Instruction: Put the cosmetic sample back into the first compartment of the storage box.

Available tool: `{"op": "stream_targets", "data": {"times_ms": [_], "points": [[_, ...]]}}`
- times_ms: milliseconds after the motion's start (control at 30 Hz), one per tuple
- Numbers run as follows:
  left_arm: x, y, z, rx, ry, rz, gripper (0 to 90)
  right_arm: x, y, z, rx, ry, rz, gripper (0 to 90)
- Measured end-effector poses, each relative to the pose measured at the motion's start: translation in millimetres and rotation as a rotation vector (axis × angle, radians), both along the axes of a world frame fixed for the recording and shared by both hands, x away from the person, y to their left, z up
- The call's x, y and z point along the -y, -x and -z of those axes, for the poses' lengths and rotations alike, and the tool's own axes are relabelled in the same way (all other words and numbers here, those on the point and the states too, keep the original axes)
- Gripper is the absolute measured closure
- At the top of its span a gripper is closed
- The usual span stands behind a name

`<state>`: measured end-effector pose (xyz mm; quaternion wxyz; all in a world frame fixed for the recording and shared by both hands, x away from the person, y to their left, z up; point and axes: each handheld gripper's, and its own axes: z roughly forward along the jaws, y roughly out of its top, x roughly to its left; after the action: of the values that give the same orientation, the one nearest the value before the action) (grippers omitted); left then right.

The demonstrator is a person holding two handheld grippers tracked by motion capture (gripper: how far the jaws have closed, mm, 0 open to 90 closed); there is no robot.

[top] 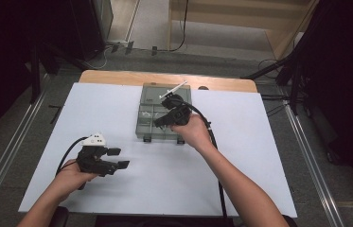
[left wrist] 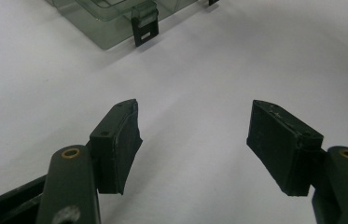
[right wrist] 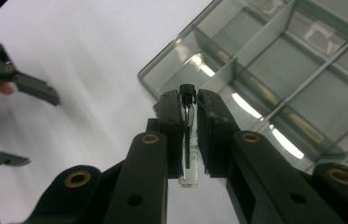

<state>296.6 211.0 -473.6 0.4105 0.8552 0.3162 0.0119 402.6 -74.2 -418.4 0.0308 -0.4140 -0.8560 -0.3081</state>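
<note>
One glass vial (right wrist: 188,140) sits clamped in the right claw (right wrist: 188,100) above one compartment box (top: 163,113); the left claw (left wrist: 195,135) gapes empty near it.

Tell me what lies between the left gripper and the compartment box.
Nothing: only bare white table separates the left gripper from the compartment box, as the high view and left gripper view show.

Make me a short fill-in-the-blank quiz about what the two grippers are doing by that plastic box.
1. The right gripper is shut on a small glass ____.
2. The left gripper has its jaws ____, with nothing between them.
3. The compartment box has two black ____ on its near edge.

Missing words: vial; open; latches
</note>
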Motion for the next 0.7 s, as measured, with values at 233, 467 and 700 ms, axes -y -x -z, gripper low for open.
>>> {"op": "stream_targets", "data": {"times_ms": [233,467,700], "points": [[0.1,0.0,0.2,0.000,0.000,0.003,33.7,-0.9,-13.3,3.4,-0.011,-0.004,0.033,82.5],[0.8,0.3,0.3,0.001,0.003,0.003,33.7,-6.0,-22.7,3.9,-0.016,-0.001,0.042,82.5],[0.1,0.2,0.8,-0.003,0.000,0.005,33.7,-9.6,-32.9,1.8,-0.013,-0.012,0.053,82.5]]}}
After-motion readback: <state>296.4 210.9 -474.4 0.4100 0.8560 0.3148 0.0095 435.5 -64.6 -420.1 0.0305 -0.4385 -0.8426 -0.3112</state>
